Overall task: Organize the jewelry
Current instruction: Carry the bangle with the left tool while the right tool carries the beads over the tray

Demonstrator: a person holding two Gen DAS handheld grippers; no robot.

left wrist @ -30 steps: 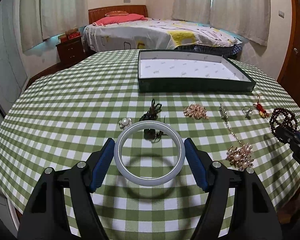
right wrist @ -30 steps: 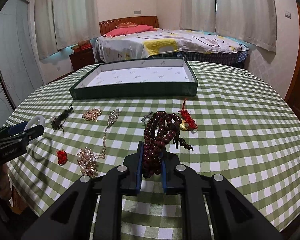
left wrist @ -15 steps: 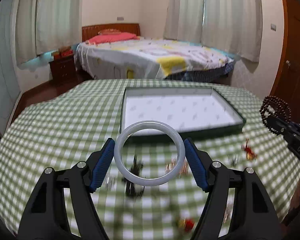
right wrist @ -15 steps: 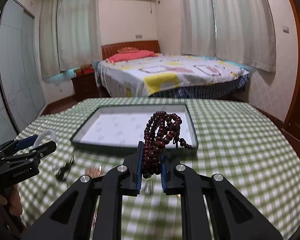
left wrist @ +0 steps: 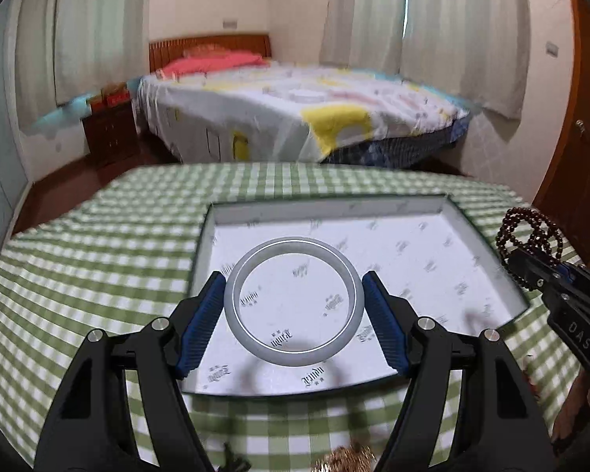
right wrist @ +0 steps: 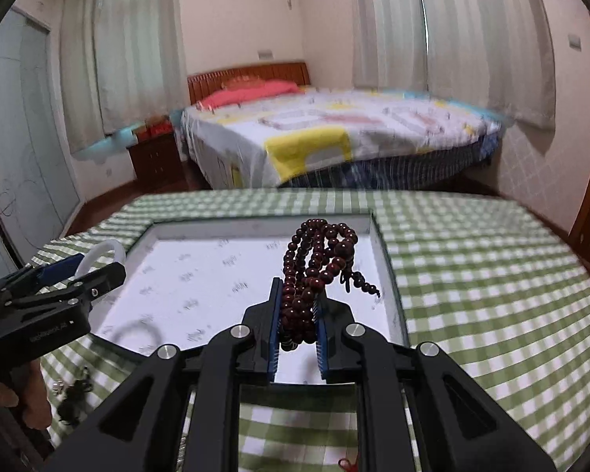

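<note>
While both grippers hang over the tray, the scene reads near to far:
Left gripper [left wrist: 294, 316]: fingers clamped on the white bangle [left wrist: 294, 301], blue pads pressing its two sides, ring held flat above the tray's near half.
Right gripper [right wrist: 298, 334]: fingers nearly together, clamped on the dark red bead string [right wrist: 314, 271], whose loops stick up over the tray's right part.
Loose jewelry: a gold-coloured cluster [left wrist: 344, 462] and a dark piece [right wrist: 72, 397] lie on the tabletop, nearer than the tray.
Tray [left wrist: 200, 251]: shallow, dark-rimmed, white printed lining, on the green checked tabletop [left wrist: 98, 275].
Beyond the tray: a bed [left wrist: 295, 118] with a patterned cover and curtained windows.
</note>
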